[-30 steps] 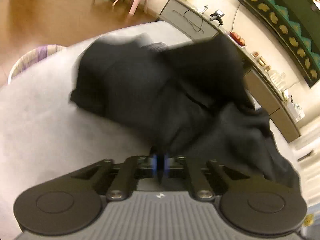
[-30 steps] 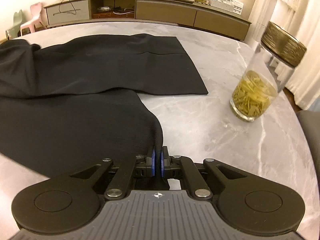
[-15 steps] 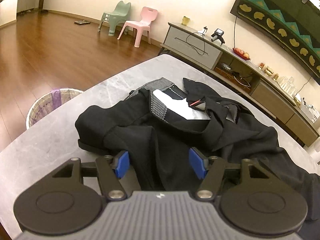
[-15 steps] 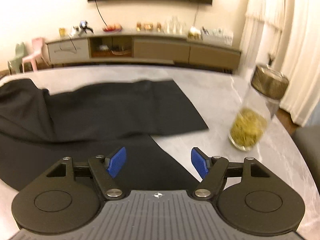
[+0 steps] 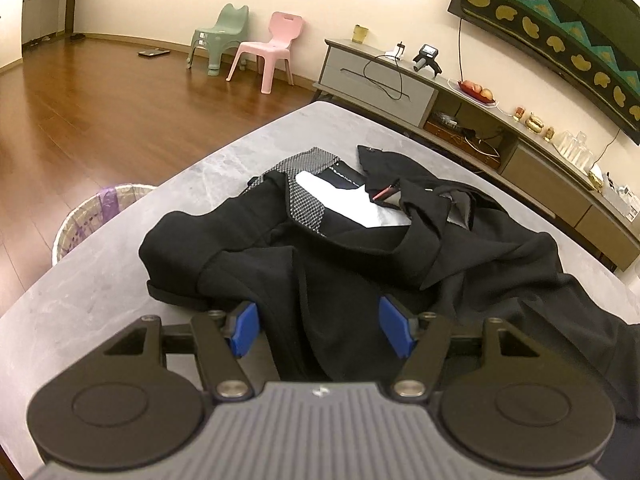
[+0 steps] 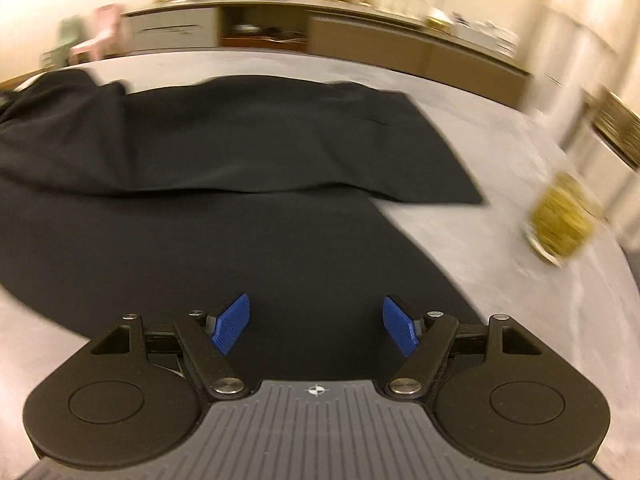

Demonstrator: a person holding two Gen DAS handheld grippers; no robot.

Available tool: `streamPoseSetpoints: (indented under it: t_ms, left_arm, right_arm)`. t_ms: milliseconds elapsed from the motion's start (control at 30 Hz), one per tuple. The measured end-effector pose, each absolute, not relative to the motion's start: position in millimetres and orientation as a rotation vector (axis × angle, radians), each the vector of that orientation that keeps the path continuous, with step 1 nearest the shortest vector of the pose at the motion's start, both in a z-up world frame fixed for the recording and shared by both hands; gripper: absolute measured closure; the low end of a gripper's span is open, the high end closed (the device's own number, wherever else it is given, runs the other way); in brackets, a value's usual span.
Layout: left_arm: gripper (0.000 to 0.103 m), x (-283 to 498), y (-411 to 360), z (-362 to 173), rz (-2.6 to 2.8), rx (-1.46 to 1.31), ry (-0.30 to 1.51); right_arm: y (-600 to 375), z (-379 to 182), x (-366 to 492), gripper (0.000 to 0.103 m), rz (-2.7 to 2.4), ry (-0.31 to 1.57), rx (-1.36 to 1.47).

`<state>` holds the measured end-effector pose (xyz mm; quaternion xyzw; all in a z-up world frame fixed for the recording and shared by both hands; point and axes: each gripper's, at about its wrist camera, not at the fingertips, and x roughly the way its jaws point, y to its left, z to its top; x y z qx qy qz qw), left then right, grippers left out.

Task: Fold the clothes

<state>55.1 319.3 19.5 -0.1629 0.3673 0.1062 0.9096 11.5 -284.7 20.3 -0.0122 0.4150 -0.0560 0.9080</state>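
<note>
Both tongs (image 5: 320, 330) (image 6: 316, 328) gape above the black garment (image 5: 360, 264) (image 6: 240, 184).

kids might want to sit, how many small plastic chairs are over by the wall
2: a mint green plastic chair on the left and a pink plastic chair right beside it, both on the wood floor against the far wall. None look hidden.

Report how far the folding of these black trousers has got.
Done: the black trousers lie on the table, legs spread flat. In hand: nothing; left gripper and right gripper are open. Left: the waist end is bunched, and no tidy fold shows.
</note>
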Motion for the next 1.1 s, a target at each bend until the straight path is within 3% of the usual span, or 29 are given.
streamPoseSetpoints:
  t_ms: [100,167,367,467,500,533,567,600,667,767,900,1033,1100]
  left_arm:
    - [0.035,55.6,328.5,16.9,0.256,-0.370,0.772]
    - [0.026,55.9,334.8,15.1,0.282,-0.394,0.781]
    - [0.020,60.9,350.3,8.6,0.344,-0.459,0.815]
    - [0.021,78.3,343.3,2.1,0.318,-0.451,0.837]
    - [0.023,84.6,340.2,0.0,0.308,-0.446,0.842]
    - [0.037,90.3,337.2,0.3,0.284,-0.429,0.832]
    - [0.079,95.7,334.3,1.2,0.258,-0.409,0.820]
    - [0.102,99.8,333.2,3.0,0.231,-0.398,0.812]
    - [0.102,84.2,339.5,24.6,0.149,-0.436,0.663]
    - [0.102,30.8,360.9,56.2,0.026,-0.538,0.427]
    - [0.101,26.6,370.7,34.4,0.138,-0.516,0.580]
    - [0.076,25.8,379.3,10.3,0.262,-0.483,0.750]
    - [0.059,30.2,365.6,20.4,0.282,-0.421,0.727]
  right_arm:
    - [-305.8,28.0,1.7,0.025,-0.166,0.829,0.062]
    - [-318.3,32.8,-7.9,0.017,-0.191,0.800,0.133]
    - [-347.2,21.6,-21.6,0.012,-0.277,0.815,0.297]
    - [-346.3,17.6,-19.8,0.022,-0.254,0.824,0.302]
    - [-343.8,16.3,-16.9,0.039,-0.239,0.827,0.289]
    - [-340.6,15.6,-14.5,0.052,-0.228,0.831,0.269]
    - [-335.9,15.5,-12.1,0.070,-0.219,0.836,0.239]
    - [-330.6,15.9,-10.2,0.085,-0.208,0.836,0.212]
    - [-320.2,19.3,-9.9,0.100,-0.187,0.832,0.162]
    - [-316.7,26.8,-16.4,0.103,-0.204,0.810,0.101]
    - [-330.3,24.2,-23.0,0.103,-0.237,0.830,0.105]
    - [-328.2,22.3,-19.9,0.103,-0.242,0.847,0.116]
    - [-323.2,22.4,-16.4,0.103,-0.246,0.845,0.105]
